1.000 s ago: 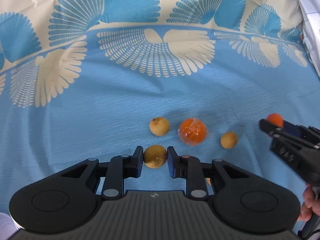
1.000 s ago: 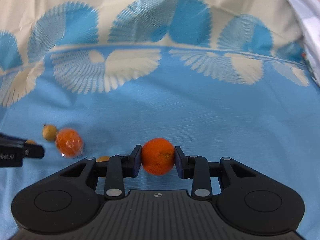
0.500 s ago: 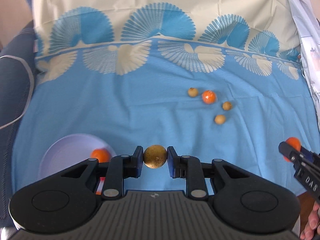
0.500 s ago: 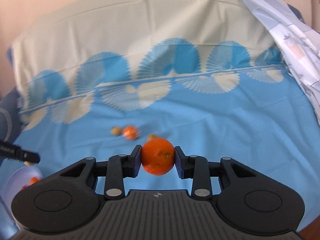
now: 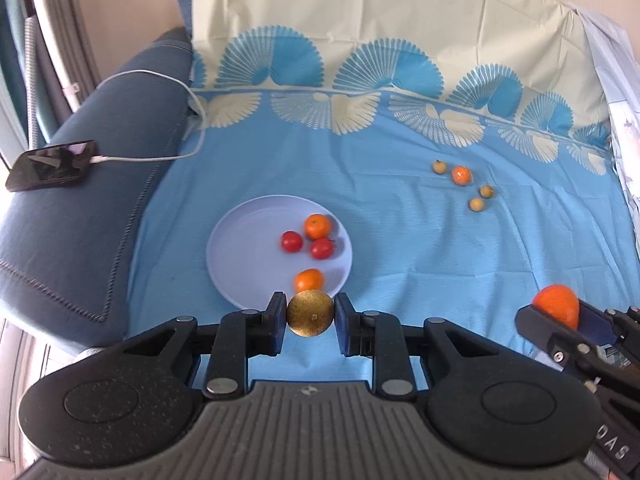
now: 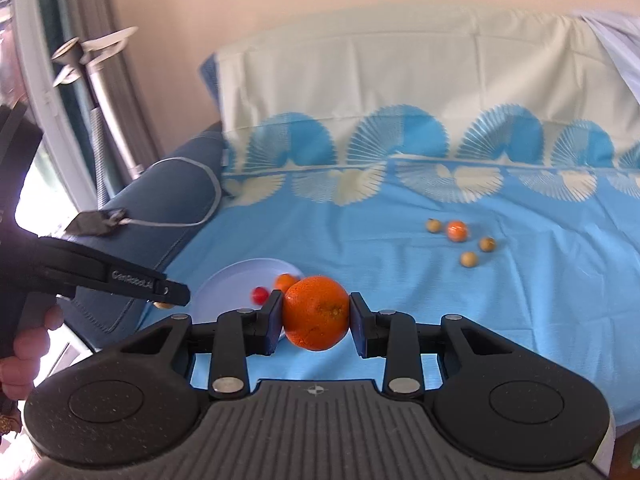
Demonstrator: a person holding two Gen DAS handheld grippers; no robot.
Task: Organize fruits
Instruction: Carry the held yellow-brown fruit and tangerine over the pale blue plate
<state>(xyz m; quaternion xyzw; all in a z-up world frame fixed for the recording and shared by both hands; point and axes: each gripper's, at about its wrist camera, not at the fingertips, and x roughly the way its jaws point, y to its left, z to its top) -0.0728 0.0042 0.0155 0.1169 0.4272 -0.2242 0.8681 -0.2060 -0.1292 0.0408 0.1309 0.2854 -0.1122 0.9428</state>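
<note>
Left gripper (image 5: 311, 313) clamps our longan (image 5: 311, 312) at plate's (image 5: 240, 240) 6 o'clock rim; right gripper (image 6: 316, 313) clamps orange (image 6: 316, 312).

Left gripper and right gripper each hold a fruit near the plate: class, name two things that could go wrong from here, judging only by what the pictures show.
1. The left gripper pinches a round brown fruit only at its sides; it might slip out and roll across the cloth.
2. The plate already holds two oranges and two red fruits bunched on one side, so a dropped orange from the right gripper could knock them off.
</note>
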